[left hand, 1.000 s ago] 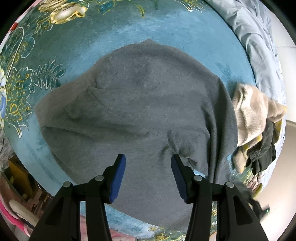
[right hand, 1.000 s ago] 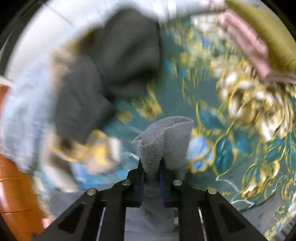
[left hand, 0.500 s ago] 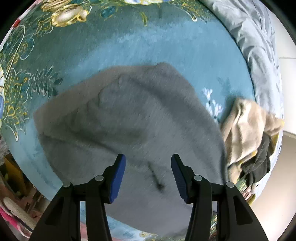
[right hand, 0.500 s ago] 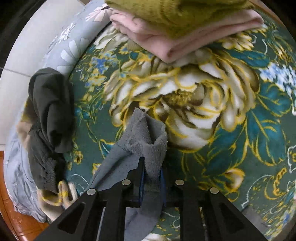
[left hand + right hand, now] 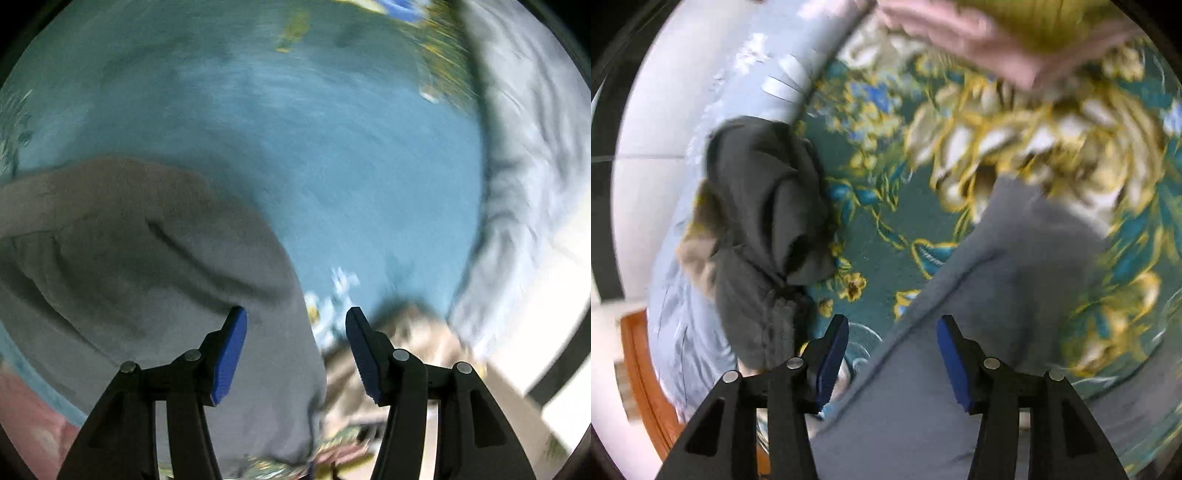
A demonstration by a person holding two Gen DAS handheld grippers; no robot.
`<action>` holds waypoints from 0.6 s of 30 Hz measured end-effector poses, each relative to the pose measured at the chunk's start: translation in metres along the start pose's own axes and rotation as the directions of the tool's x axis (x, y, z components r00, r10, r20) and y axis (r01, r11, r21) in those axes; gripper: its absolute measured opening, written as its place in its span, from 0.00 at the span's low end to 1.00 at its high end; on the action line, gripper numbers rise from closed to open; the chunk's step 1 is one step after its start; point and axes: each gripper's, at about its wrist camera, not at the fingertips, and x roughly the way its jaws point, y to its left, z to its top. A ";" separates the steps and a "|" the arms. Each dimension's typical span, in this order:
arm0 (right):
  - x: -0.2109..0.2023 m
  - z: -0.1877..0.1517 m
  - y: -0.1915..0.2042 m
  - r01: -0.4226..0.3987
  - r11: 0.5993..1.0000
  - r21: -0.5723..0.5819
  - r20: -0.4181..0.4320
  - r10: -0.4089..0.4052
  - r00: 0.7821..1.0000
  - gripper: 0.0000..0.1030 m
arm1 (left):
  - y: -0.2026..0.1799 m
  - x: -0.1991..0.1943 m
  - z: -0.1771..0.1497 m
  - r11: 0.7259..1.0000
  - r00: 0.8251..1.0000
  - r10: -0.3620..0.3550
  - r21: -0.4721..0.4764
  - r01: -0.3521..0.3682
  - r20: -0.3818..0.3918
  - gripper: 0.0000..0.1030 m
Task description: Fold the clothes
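1. Right claw (image 5: 892, 350), clamped on the grey garment (image 5: 1015, 280) a moment ago, now gapes wide, empty.
2. Left claw (image 5: 295, 350) stays wide.
3. The garment lies folded on the floral bedspread (image 5: 879, 206); fold likely done.

A teal bedspread (image 5: 879, 206) patterned with gold and cream flowers is covering the bed. A pale blue quilt (image 5: 517, 155) is lying bunched along its edge. White wall (image 5: 646, 192) is showing behind it, and orange-brown wood (image 5: 639, 354) is peeking below.
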 end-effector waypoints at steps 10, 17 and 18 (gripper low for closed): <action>0.053 0.008 0.008 0.342 0.935 0.093 -0.049 -0.339 0.939 0.21 | -0.027 0.040 0.017 0.947 0.947 0.320 -0.002 -0.320 -0.024 0.45; 0.024 -0.002 0.012 0.210 0.976 0.049 -0.054 -0.208 0.977 0.04 | -0.048 0.017 -0.005 0.950 0.961 0.278 0.146 -0.276 0.011 0.11; 0.012 -0.003 0.018 0.156 0.987 0.030 -0.041 -0.154 0.987 0.04 | -0.052 0.012 -0.009 0.951 0.967 0.255 0.175 -0.253 0.015 0.11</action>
